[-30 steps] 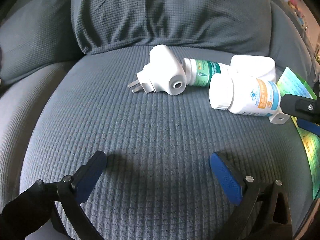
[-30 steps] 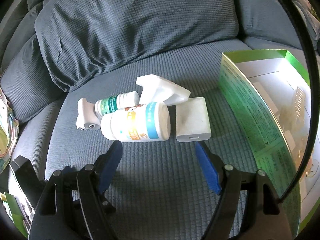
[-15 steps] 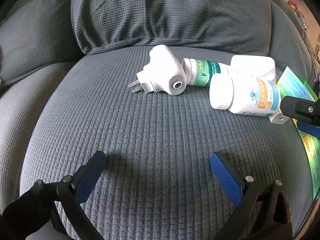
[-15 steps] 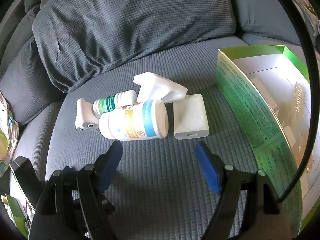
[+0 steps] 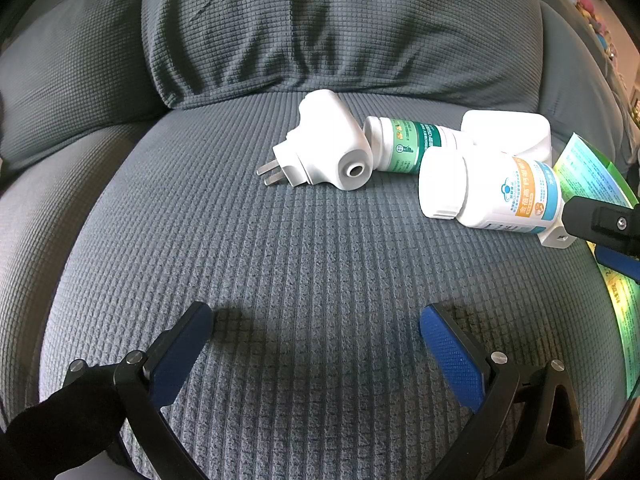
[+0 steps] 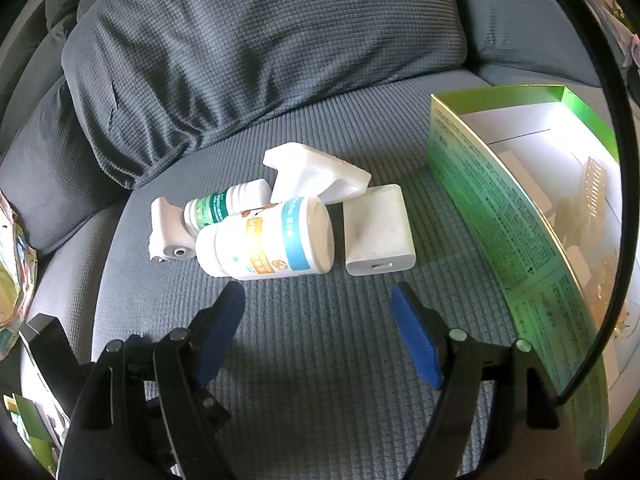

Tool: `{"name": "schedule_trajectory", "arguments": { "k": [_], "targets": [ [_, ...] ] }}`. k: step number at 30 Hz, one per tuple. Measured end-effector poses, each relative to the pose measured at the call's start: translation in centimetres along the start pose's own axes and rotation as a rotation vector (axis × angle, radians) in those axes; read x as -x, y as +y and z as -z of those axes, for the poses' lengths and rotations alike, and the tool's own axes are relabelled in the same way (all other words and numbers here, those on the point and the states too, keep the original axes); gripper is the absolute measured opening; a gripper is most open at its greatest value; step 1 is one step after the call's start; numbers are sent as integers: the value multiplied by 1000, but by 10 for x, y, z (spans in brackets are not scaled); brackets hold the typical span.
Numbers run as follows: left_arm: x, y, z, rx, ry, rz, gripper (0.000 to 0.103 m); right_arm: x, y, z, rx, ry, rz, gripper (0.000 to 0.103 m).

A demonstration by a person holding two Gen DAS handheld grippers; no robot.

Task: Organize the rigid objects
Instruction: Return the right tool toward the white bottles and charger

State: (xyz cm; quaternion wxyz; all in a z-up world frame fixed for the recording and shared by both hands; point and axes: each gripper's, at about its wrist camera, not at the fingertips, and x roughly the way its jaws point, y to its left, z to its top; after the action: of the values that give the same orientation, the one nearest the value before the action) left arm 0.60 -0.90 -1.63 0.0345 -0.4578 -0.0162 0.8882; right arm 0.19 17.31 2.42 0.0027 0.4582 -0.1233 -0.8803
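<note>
With both the left gripper [image 5: 316,344] and the right gripper [image 6: 316,320] spread empty over the sofa seat [image 5: 280,264], the large white bottle [image 6: 268,240] just beyond the right fingers, lying against the flat charger [image 6: 378,230], could roll off the soft cushion if nudged.

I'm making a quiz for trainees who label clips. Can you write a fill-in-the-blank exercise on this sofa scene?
1. The large white bottle lies on its ____.
2. The open box at the right has ____ outer walls.
3. Between the blue pads of the right tongs there is ____.
4. The white plug adapter has ____ metal prongs showing.

Missing words: side; green; nothing; two
</note>
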Motion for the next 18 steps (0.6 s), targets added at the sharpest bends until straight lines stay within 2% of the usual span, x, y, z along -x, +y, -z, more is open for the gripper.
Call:
{"name": "schedule_trajectory", "arguments": {
  "k": [18],
  "targets": [
    [0,0,1,0,0,0,103,-1,-3,-5,4,10,-7,75]
  ]
}}
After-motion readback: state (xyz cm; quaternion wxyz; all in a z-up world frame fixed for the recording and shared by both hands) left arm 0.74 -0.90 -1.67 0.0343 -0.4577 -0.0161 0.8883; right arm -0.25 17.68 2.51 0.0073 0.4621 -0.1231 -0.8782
